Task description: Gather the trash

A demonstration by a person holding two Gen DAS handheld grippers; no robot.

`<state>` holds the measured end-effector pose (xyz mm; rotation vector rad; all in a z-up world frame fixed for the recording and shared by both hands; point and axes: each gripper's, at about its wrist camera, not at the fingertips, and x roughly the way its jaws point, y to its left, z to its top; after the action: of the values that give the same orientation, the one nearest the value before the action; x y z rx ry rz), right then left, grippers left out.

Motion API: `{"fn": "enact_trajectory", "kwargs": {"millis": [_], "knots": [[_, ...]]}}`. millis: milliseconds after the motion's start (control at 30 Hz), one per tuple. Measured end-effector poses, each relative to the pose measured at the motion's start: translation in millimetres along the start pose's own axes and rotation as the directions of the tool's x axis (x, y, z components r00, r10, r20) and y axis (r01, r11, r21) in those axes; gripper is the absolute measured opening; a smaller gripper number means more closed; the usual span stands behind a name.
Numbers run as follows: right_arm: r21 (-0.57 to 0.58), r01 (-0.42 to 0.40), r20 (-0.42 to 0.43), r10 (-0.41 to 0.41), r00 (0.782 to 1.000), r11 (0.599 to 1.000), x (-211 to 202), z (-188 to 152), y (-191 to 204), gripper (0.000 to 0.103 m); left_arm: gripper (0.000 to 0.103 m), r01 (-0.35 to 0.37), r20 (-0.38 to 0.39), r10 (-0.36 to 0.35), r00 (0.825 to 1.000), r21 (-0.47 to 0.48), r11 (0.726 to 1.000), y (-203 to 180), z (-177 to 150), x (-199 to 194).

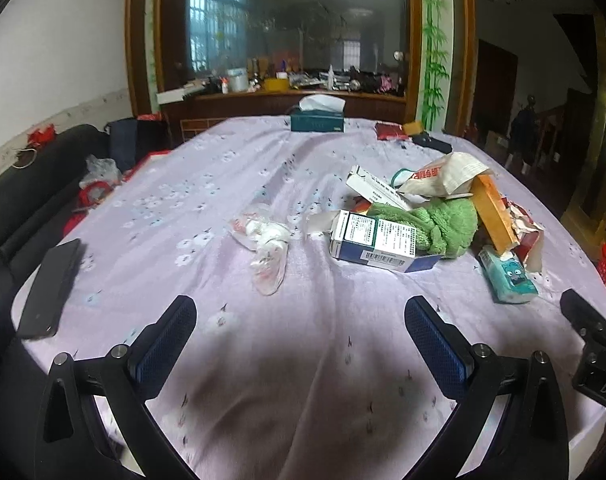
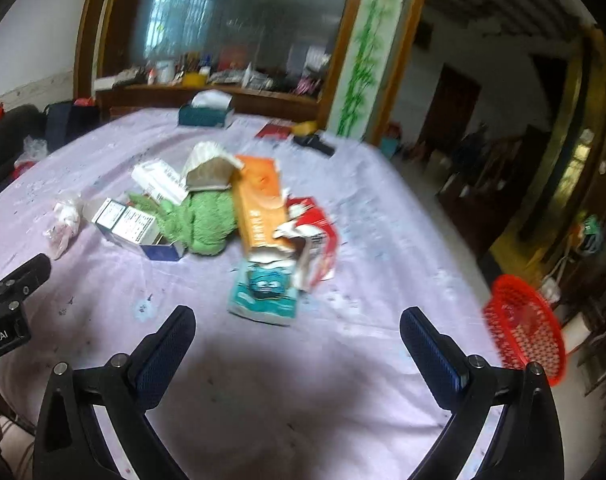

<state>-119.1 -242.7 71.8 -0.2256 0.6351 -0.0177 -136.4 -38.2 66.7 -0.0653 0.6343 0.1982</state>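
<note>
We held the left gripper and the right gripper with jaws spread wide and empty, both tilted down over the lilac flower-printed tablecloth. The trash lay ahead of both: a crumpled clear plastic wrapper with red print ahead and slightly left of the left gripper, and a heap ahead to its right. In that heap we saw a blue-and-white cardboard carton with a barcode, a flattened orange cardboard box, a torn red-and-white paper package, a crumpled beige paper bag with red characters, a white slim carton and a soft green terry cloth. Just ahead of the right gripper lay a teal soft tissue pack with a cartoon face. We judged everything light; the cartons would be stiff but crushable, best pinched across their narrow sides, while the wrapper and tissue pack would be slippery and yielding, wanting a squeeze at the bunched middle. The red plastic mesh basket, beyond the table edge to the right of the right gripper, seemed the likely bin. The print on the cartons was too small to read; the left gripper's housing at the right view's edge showed "obot.AI".
</note>
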Motion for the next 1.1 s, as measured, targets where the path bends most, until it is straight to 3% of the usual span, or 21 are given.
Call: {"fn": "enact_trajectory", "kwargs": {"millis": [300,600,767,1100], "knots": [[0.044,-0.005,0.040,0.003,0.999,0.999,-20,-22,-17,0.103,0.103,-0.055,0.014,0.056,0.998,-0.036,0.998,1,-32,-13],[0.070,-0.007,0.046,0.003,0.999,0.998,-20,-29,-22,0.103,0.103,-0.020,-0.048,0.020,0.999,0.011,1.000,-16,-60,-14],[0.069,-0.002,0.048,-0.001,0.999,0.998,-20,-31,-23,0.103,0.103,0.002,-0.049,-0.002,0.999,-0.013,1.000,-12,-64,-19],[0.061,-0.005,0.059,0.001,0.998,0.998,-23,-31,-20,0.103,0.103,0.061,-0.035,-0.060,0.998,0.034,0.998,-18,-74,-33]]}}
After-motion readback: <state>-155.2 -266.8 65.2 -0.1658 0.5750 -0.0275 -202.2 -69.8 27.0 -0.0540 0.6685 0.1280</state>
